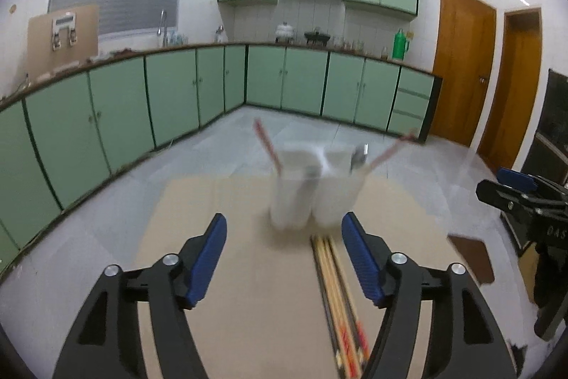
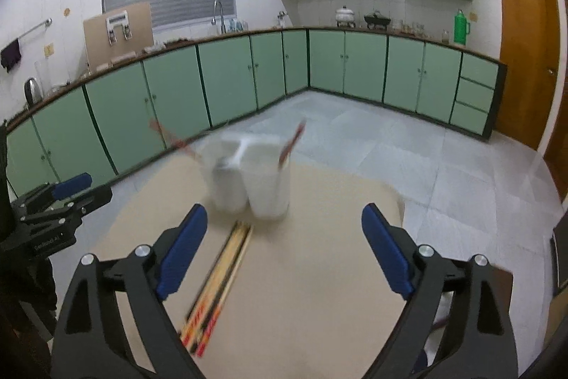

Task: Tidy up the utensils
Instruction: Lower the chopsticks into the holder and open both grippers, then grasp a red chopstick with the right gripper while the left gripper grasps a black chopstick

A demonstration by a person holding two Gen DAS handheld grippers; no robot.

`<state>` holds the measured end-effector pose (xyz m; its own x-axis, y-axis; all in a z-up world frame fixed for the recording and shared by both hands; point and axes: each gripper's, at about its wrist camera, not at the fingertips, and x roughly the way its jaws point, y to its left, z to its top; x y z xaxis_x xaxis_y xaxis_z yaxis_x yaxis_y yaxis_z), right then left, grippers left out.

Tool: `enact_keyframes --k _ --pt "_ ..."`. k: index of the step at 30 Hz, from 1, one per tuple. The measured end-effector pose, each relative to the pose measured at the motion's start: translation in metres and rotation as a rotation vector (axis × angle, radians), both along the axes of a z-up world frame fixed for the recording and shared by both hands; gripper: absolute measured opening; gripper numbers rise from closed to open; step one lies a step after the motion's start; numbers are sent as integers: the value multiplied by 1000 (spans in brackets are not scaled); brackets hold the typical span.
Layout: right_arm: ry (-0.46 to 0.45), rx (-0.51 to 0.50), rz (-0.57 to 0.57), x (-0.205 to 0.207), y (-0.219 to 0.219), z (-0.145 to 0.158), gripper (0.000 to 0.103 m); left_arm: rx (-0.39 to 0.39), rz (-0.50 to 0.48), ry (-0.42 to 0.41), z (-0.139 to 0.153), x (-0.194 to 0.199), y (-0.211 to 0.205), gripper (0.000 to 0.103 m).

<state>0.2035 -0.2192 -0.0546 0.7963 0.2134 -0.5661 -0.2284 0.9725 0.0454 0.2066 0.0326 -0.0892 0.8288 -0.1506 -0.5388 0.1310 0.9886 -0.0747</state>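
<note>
Two white holder cups (image 1: 309, 190) stand side by side on a tan table (image 1: 230, 272), blurred by motion. A chopstick (image 1: 264, 139) leans out of the left cup and another (image 1: 388, 153) out of the right one. Several chopsticks (image 1: 340, 301) lie in a bundle in front of the cups. My left gripper (image 1: 284, 258) is open and empty above the table, the bundle by its right finger. In the right wrist view my right gripper (image 2: 284, 251) is open and empty, with the cups (image 2: 250, 180) ahead and the bundle (image 2: 220, 279) near its left finger.
The other gripper shows at each view's edge: the right one (image 1: 514, 190) and the left one (image 2: 60, 201). A brown object (image 1: 468, 254) lies at the table's right edge. Green kitchen cabinets (image 1: 177, 87) and grey tiled floor (image 2: 390, 137) lie beyond the table.
</note>
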Motion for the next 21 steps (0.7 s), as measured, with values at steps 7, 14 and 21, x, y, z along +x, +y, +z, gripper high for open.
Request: enact_keyframes --k 7,14,21 --pt "112 52 -7 -41 22 -72 86 47 -2 123 -67 -31 -2 68" --pt "215 30 7 -57 47 -123 78 78 12 209 -109 -51 3 68" --pt "278 -20 25 -61 68 -152 66 80 22 239 -124 -58 6 68"
